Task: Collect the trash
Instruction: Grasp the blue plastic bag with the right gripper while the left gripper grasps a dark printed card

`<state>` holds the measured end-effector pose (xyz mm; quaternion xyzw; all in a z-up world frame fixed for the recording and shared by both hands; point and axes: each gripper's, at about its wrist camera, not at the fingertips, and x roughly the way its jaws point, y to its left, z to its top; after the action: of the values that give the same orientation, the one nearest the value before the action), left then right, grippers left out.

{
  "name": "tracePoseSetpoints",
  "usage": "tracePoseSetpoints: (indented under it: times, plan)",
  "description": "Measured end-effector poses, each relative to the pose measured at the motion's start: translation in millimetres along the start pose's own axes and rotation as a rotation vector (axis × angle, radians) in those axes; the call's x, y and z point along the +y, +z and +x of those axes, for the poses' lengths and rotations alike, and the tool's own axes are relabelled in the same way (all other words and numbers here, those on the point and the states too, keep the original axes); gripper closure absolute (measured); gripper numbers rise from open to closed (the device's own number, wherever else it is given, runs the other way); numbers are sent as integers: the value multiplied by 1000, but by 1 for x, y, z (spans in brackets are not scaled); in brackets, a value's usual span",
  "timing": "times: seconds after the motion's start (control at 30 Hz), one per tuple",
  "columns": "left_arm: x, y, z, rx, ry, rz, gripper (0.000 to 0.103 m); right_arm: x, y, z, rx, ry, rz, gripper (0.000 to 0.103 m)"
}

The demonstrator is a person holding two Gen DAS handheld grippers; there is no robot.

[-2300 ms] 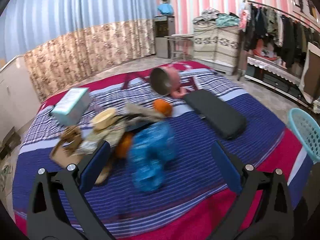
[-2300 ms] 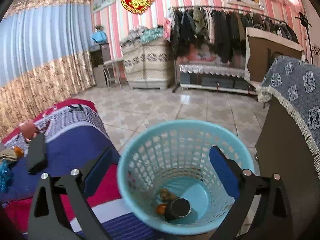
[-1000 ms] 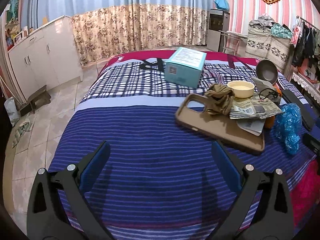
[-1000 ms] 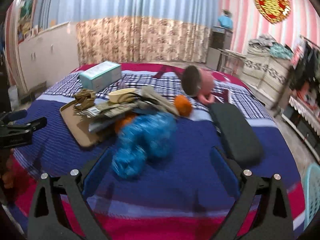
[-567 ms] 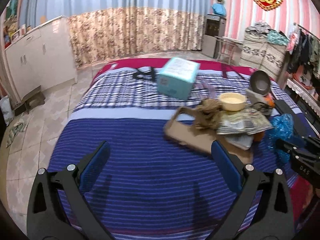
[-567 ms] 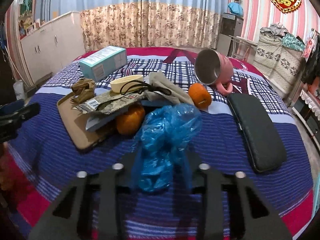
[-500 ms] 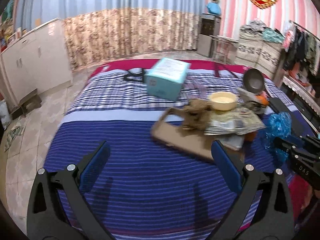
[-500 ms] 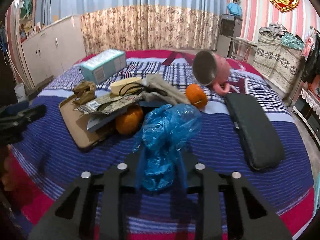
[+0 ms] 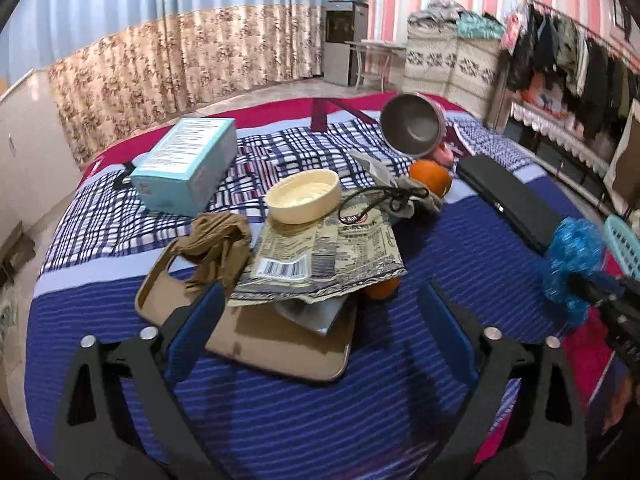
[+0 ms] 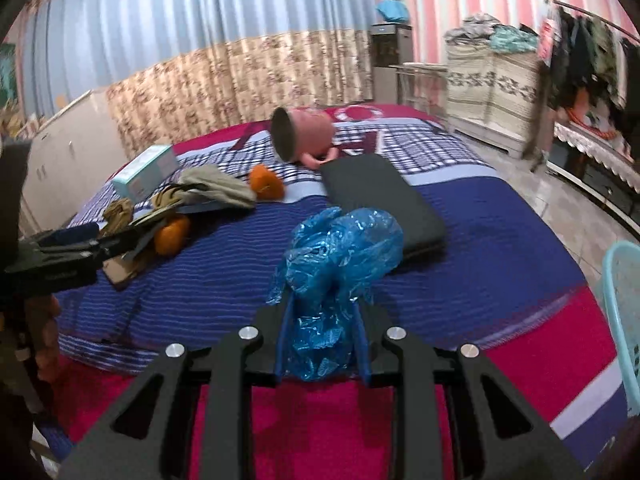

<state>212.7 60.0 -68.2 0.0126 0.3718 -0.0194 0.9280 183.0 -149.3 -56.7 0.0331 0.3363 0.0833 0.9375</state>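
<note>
Above the striped bed (image 10: 500, 248), our right tool (image 10: 322, 344) pinches the crumpled blue plastic bag (image 10: 340, 256), off the cover, light blue mesh basket (image 10: 624, 320) near on the right. Left tool (image 9: 316, 320) spread, holding nothing, over the clutter. Still left, we judge: printed foil wrapper (image 9: 328, 256), possibly more.

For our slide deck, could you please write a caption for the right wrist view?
Right hand-held gripper shut on a crumpled blue plastic bag above the striped bed, turquoise basket at right.
</note>
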Motion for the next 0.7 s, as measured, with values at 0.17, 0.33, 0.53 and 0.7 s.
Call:
tracePoseSetpoints:
  times: [0.17, 0.33, 0.53, 0.7]
  plan:
    - [-4, 6, 7, 11, -19, 26, 64, -9, -2, -2, -15, -13, 17, 76]
    - [-1, 11, -16, -27, -33, 35, 93, -11, -2, -8, -38, -14, 16, 76]
    - [7, 18, -56, -97, -28, 37, 100, -18, 2, -13, -58, -11, 34, 76]
    - [7, 27, -84, -153, -15, 24, 100, -27, 5, -23, -82, -22, 40, 76]
